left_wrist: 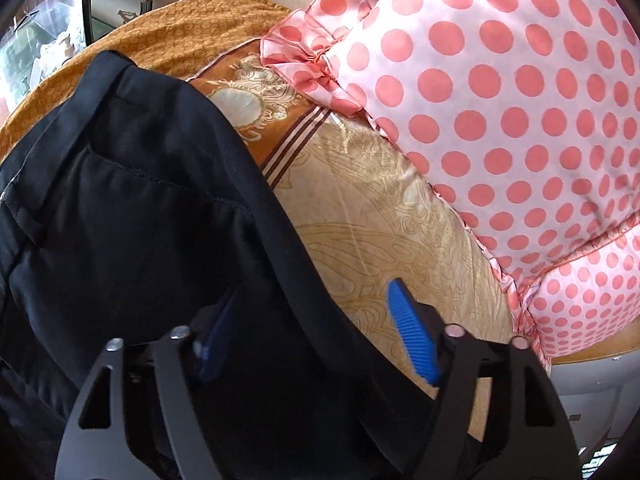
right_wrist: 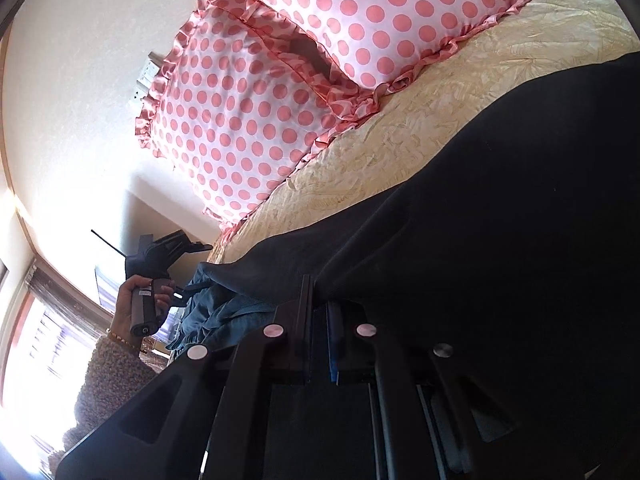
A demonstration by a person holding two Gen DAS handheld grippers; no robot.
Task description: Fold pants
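The black pants (left_wrist: 152,200) lie on the cream and orange bedspread (left_wrist: 372,216). My left gripper (left_wrist: 308,316) is open, its blue-padded jaws wide apart astride the pants' right edge; the left finger (left_wrist: 212,344) lies over dark cloth and the right finger (left_wrist: 412,340) over the bedspread. In the right wrist view the pants (right_wrist: 500,200) fill the right half. My right gripper (right_wrist: 320,304) is shut on the pants' edge, its blue pads pressed together with dark cloth draped over the tips. The left gripper also shows in the right wrist view (right_wrist: 160,252), held in a hand.
Two pink polka-dot pillows (left_wrist: 500,100) (right_wrist: 280,80) with ruffled edges lie on the bed beyond the pants. A blue-grey garment (right_wrist: 216,304) hangs at the bed's edge. A wall (right_wrist: 80,80) and a bright window (right_wrist: 40,340) stand on the left.
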